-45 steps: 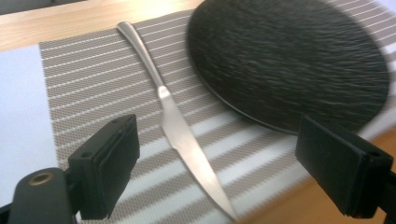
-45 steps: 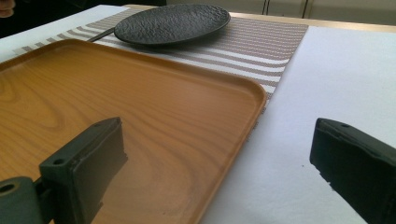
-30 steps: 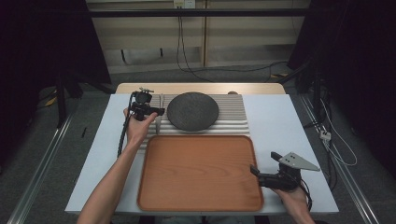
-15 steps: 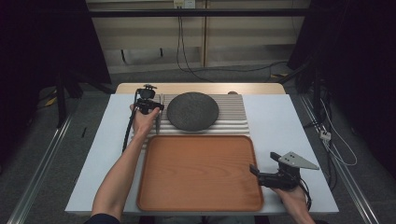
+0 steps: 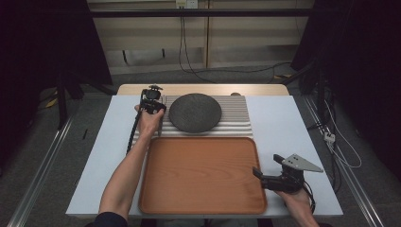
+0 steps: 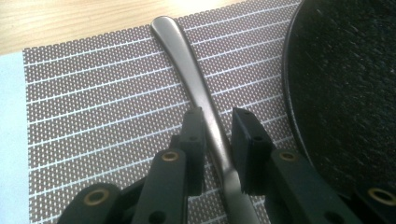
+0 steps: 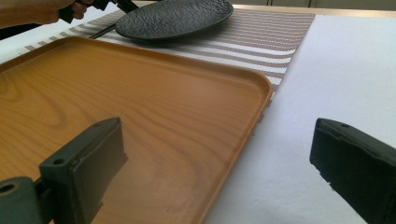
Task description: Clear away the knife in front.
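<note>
Striped mat (image 5: 236,118) covers the worktop's (image 5: 288,127) 12 o'clock end; left tongs (image 6: 218,135) straddle a utensil handle (image 6: 187,60) running toward 11 o'clock, not quite pinching. Right tongs (image 7: 219,172) spread, idle.

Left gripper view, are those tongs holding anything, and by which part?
The left tongs straddle the narrow neck of a slim brushed-metal utensil handle lying on the striped brown woven placemat; whether they grip it cannot be told.
</note>
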Available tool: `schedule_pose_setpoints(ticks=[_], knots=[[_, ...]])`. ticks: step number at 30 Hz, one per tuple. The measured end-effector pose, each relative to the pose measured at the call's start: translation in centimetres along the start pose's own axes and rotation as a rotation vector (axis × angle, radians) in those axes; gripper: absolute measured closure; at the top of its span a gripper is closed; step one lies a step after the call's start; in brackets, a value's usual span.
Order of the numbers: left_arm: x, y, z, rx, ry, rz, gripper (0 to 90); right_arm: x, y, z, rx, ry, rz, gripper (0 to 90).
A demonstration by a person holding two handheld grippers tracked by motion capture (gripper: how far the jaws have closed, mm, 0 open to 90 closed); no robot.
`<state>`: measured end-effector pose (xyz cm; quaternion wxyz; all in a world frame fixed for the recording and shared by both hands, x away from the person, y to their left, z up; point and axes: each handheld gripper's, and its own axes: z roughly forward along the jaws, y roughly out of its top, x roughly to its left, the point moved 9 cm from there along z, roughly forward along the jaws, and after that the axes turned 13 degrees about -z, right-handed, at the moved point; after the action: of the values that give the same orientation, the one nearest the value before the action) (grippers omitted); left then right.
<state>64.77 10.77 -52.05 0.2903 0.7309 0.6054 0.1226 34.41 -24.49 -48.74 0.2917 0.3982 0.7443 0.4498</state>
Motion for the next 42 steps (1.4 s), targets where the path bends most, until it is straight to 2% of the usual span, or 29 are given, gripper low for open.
schedule_pose_setpoints(ticks=[4,7,8,10,14,15,18,21,24,27,28,31,35,36,42], knots=[[0.1,0.1,0.1,0.001,-0.021,-0.032,75.4,0.2,0.0,0.2,0.002,0.008,-0.006,3.1],[0.1,0.2,0.1,0.012,-0.014,-0.022,74.9,0.4,0.1,0.1,0.0,0.015,-0.005,3.4],[0.1,0.2,0.1,0.024,-0.01,-0.007,74.8,0.4,0.1,0.1,0.0,0.017,-0.004,3.4],[0.0,0.2,0.1,0.025,-0.003,-0.012,74.8,0.5,0.0,0.1,0.002,0.015,-0.006,3.4],[0.1,0.3,0.2,0.023,-0.022,-0.026,74.7,0.5,0.1,0.2,0.002,0.016,-0.009,3.4],[0.1,0.3,0.2,0.017,-0.026,-0.043,74.8,0.5,0.0,0.2,0.003,0.017,-0.008,3.4],[0.2,0.4,0.2,0.02,-0.017,-0.025,77.2,0.4,0.0,0.2,0.003,0.014,-0.007,3.4],[0.2,0.4,0.3,0.004,-0.033,-0.027,79.9,0.3,0.0,0.1,0.003,0.012,-0.009,3.4],[0.3,0.4,0.3,0.009,-0.061,-0.041,79.9,0.3,0.0,0.0,0.002,0.012,-0.009,3.4],[0.3,0.2,0.0,0.037,-0.073,-0.022,79.9,0.2,0.0,0.0,0.005,0.011,-0.004,3.4],[0.4,0.0,-0.2,0.053,-0.071,0.003,79.9,0.2,-0.1,0.0,0.006,0.01,-0.004,3.4],[0.5,-0.6,-0.8,0.092,-0.083,0.036,79.9,0.3,0.0,0.2,0.008,0.01,-0.005,3.4],[0.5,-1.4,-1.4,0.097,-0.089,0.04,79.9,0.4,0.0,0.2,0.007,0.014,-0.014,3.4],[0.6,-1.5,-1.5,0.101,-0.088,0.055,79.8,0.4,0.0,0.2,0.007,0.014,-0.016,3.4],[0.5,-1.6,-1.6,0.118,-0.086,0.057,79.4,0.4,0.0,0.2,0.009,0.012,-0.012,3.4]])
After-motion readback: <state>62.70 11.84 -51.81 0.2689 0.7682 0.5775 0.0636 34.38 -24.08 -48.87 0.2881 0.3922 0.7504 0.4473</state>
